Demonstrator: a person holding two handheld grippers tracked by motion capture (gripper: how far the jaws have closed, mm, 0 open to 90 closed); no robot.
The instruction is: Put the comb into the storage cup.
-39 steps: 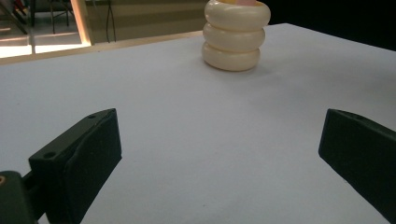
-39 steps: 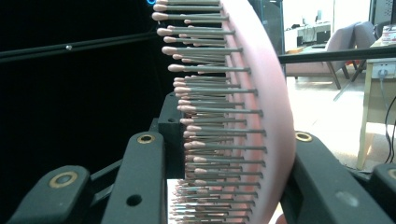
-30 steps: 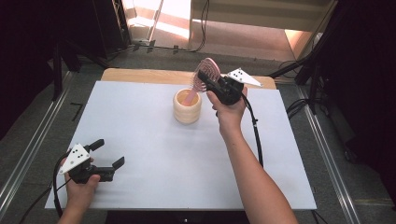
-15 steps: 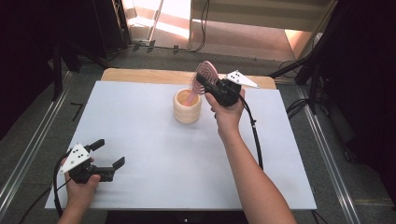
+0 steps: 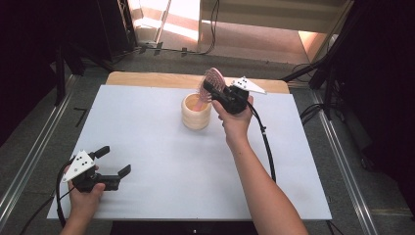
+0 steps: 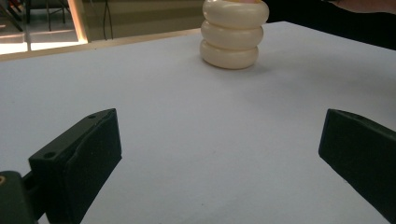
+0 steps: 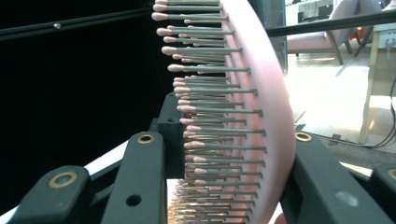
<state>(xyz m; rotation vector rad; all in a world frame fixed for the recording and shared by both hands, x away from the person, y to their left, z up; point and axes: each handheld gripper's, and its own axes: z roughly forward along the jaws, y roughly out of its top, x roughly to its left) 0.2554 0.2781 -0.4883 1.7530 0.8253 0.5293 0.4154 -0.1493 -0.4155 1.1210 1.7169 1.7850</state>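
Two grippers show: the right gripper [image 5: 211, 89] clamps a pink brush [image 5: 211, 84] by its head, handle end dipping into the cream cup [image 5: 196, 112] mid-table, while the left gripper [image 5: 113, 162] rests wide open near the table's [image 5: 161, 161] front-left corner.

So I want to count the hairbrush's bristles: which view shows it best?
The right gripper view: the pink hairbrush looms close, bristles side-on, clamped in the right claw. The high view shows it small above the cream holder.
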